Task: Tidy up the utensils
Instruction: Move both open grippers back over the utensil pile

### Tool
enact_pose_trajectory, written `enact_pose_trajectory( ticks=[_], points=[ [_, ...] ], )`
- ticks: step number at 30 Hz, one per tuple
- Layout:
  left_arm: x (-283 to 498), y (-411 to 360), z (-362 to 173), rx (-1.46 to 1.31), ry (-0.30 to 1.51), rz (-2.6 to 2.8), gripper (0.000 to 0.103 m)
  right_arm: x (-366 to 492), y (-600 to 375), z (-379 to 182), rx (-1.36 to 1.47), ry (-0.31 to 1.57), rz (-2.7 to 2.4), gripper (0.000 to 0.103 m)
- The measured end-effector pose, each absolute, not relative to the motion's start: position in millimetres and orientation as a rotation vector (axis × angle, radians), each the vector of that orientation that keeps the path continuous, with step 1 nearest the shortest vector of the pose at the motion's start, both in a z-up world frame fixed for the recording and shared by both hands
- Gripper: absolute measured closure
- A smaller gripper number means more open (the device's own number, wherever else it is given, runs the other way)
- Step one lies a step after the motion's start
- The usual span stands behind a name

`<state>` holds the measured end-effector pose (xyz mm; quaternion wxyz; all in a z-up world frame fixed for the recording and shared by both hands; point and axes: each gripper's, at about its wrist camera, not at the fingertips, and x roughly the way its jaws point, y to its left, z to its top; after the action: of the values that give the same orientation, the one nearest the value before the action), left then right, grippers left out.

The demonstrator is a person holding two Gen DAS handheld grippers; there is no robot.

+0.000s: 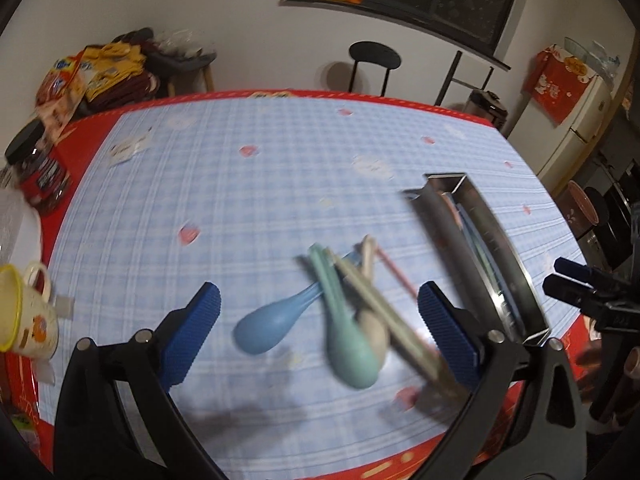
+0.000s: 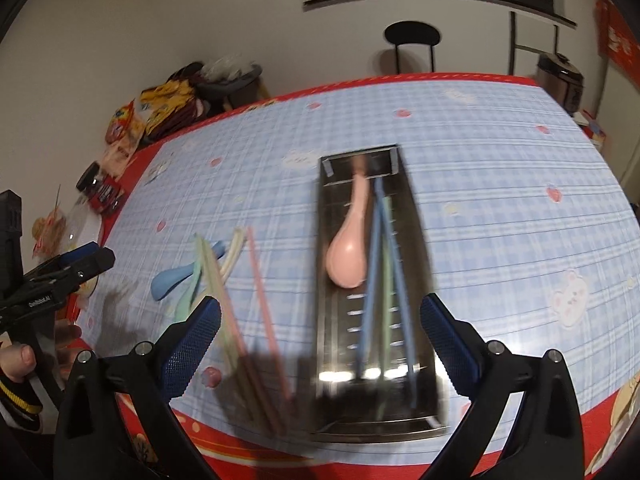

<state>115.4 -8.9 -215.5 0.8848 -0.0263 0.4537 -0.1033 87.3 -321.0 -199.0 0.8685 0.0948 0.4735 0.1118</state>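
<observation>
A long steel tray (image 2: 332, 320) lies on the blue checked tablecloth and holds a pink spoon (image 2: 347, 252) and several blue and green chopsticks (image 2: 380, 280). Left of it lies a loose pile: a blue spoon (image 1: 272, 324), a green spoon (image 1: 348, 344), a beige spoon (image 1: 376, 328), a pink chopstick (image 2: 262, 292) and pale green chopsticks (image 1: 384, 312). My left gripper (image 1: 320, 320) hangs open above this pile, with nothing pressed by its pads. My right gripper (image 2: 320, 328) hangs open over the tray's near end, holding nothing. The tray (image 1: 504, 264) also shows at the right in the left wrist view.
At the table's left edge stand a cream mug (image 1: 24, 320), a dark-lidded jar (image 1: 38, 168) and snack packets (image 1: 80, 76). A black stool (image 2: 412, 40) stands beyond the far edge. A hand (image 2: 20, 356) holds the left gripper's handle at the left.
</observation>
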Motion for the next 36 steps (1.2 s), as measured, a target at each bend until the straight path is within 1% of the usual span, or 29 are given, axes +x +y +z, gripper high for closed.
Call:
enact_pose_trajectory(
  ticks=[2,4,15,16,17,19,21,23,31,35,36],
  points=[
    [111.6,0.3,-222.2,-0.056,0.952,-0.209,0.005,90.1,-307.8,-205.0,0.189,1.027,0.256,0.006],
    [107.7,9.8,-229.8,-0.059,0.963,-0.205,0.005,90.3,-291.9,-209.7,0.12,1.056,0.247,0.006],
    [107.5,49.4,-268.5,-0.161,1.072,-0.148,0.005,89.7,-222.3,-234.1,-0.088,1.115,0.351,0.006],
    [108.9,52.4,-269.2,-0.173,1.078,-0.137,0.005,90.4,-217.8,-240.0,-0.105,1.13,0.352,0.007],
    [110.5,56.8,-270.5,-0.185,1.083,-0.127,0.005,91.1,-215.3,-245.2,-0.107,1.149,0.357,0.015],
    [112.7,60.2,-270.7,-0.189,1.087,-0.124,0.005,92.8,-212.0,-252.3,-0.098,1.183,0.365,0.027],
    [113.3,61.3,-270.7,-0.183,1.084,-0.122,0.005,92.4,-208.0,-253.4,-0.096,1.189,0.388,0.033],
    [113.0,61.4,-272.0,-0.186,1.089,-0.117,0.005,92.3,-202.4,-252.4,-0.101,1.188,0.422,0.043],
    [110.7,51.7,-288.3,-0.164,1.143,-0.107,0.005,92.8,-180.7,-262.1,-0.182,1.225,0.494,0.075],
    [109.9,58.2,-290.6,-0.171,1.153,-0.07,0.005,92.5,-174.0,-263.5,-0.195,1.223,0.511,0.082],
    [109.6,61.9,-291.5,-0.188,1.161,-0.058,0.005,93.0,-173.2,-264.6,-0.195,1.223,0.514,0.082]
  ],
)
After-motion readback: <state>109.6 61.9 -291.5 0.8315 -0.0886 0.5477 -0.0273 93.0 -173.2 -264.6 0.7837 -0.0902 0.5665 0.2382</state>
